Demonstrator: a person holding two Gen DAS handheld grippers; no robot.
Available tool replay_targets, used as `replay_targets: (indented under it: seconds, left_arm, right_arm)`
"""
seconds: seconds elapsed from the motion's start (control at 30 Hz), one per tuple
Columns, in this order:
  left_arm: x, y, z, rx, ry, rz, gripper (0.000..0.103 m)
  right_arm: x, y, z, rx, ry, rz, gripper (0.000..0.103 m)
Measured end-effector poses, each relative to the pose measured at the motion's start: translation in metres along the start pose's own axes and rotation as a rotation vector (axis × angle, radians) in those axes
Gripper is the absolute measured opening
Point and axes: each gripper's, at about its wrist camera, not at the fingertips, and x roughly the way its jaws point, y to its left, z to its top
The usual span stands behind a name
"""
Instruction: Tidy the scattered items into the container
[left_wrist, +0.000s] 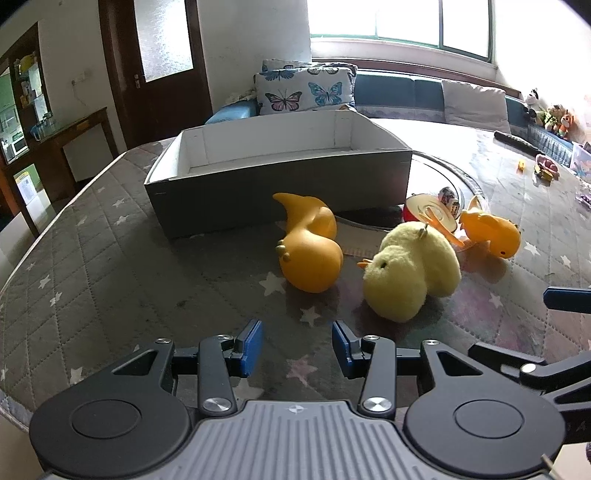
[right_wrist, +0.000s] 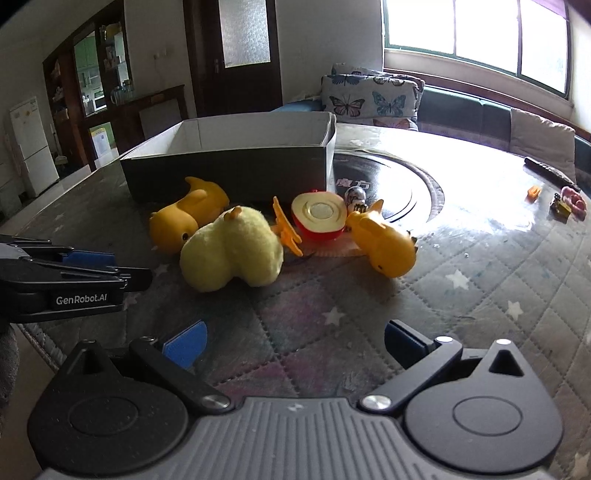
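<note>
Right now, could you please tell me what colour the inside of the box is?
White inside the box, grey outside; the left wrist view shows it best.

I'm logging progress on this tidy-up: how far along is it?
Nothing looks done: the box appears empty. Nothing is in hand: the left gripper and right gripper both have open jaws with nothing between them. Left: the plush chick, two orange rubber ducks, the toy apple half and the orange clip, all on the table.
</note>
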Motion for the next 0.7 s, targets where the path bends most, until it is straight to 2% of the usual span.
replay_targets:
  seconds: [0.1, 0.7]
  left_arm:
    - [-0.0004, -0.0098, -0.001, 0.036, 0.004, 0.023, 0.045]
    - [0.0013, -0.0107, -0.003, 0.034, 0.047, 0.009, 0.045]
  right_arm:
    - [0.0006, 0.0009, -0.0001, -0.001, 0.007, 0.003, 0.103]
    - [0.0038, 0.005, -0.004, 0.006, 0.058, -0.005, 0.103]
